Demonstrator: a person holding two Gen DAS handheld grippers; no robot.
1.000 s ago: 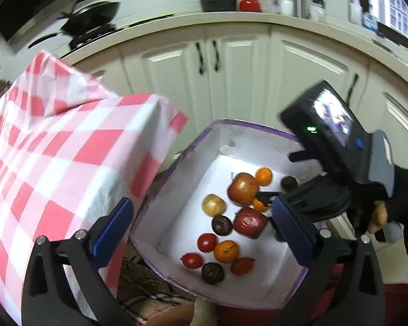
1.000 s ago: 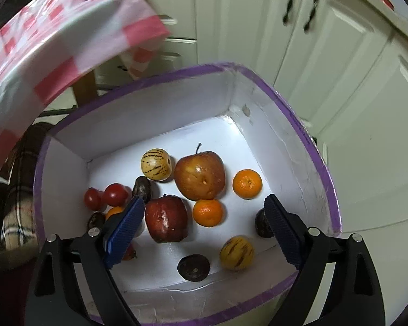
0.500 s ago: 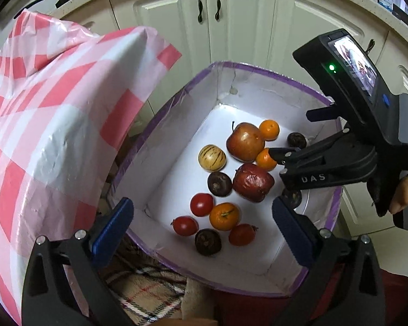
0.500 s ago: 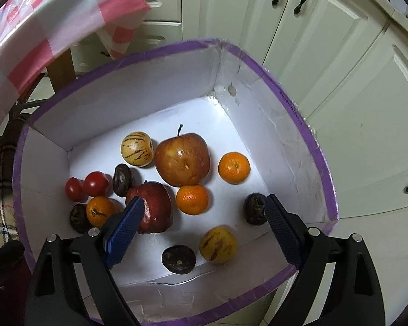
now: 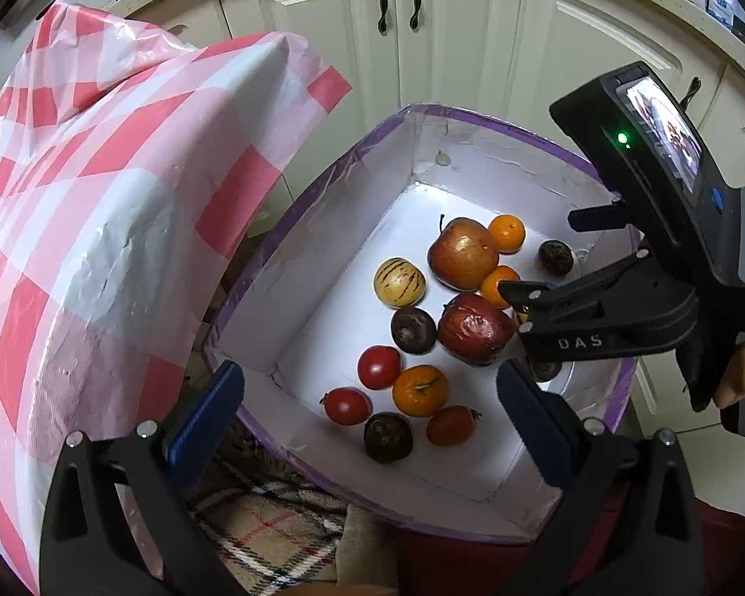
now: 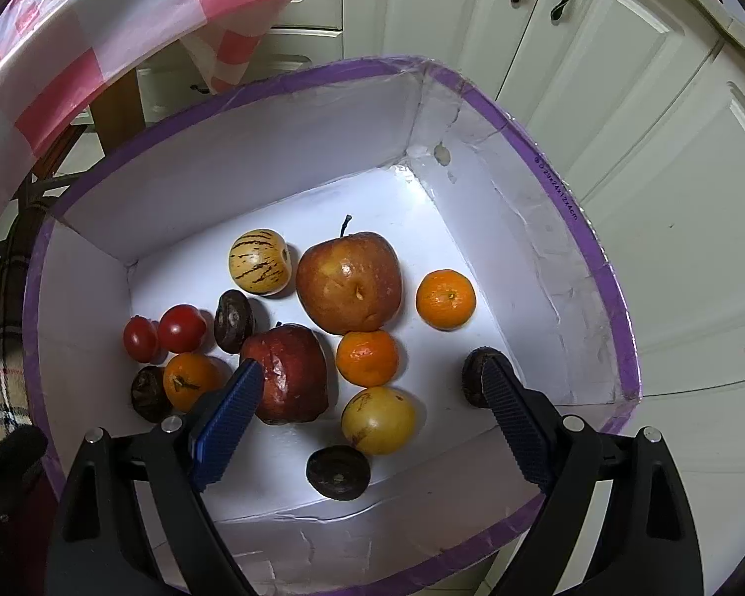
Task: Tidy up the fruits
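Your fruit all sits on the white floor of a purple-rimmed box [image 6: 586, 268]. On it lie a big yellow-red apple [image 6: 348, 282], touching a wrinkled dark red apple [image 6: 290, 372], three mandarins, three tomatoes, two pale striped melons and four dark passion fruits, bunched loosely together.

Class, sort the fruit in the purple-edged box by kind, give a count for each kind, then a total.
In the box, seen from the right wrist view:
Apples: 2
Oranges: 3
Tomatoes: 2 here, plus 1 seen only in the left view, so 3
Striped yellow melons: 2
Dark purple wrinkled fruits: 4
Total: 14
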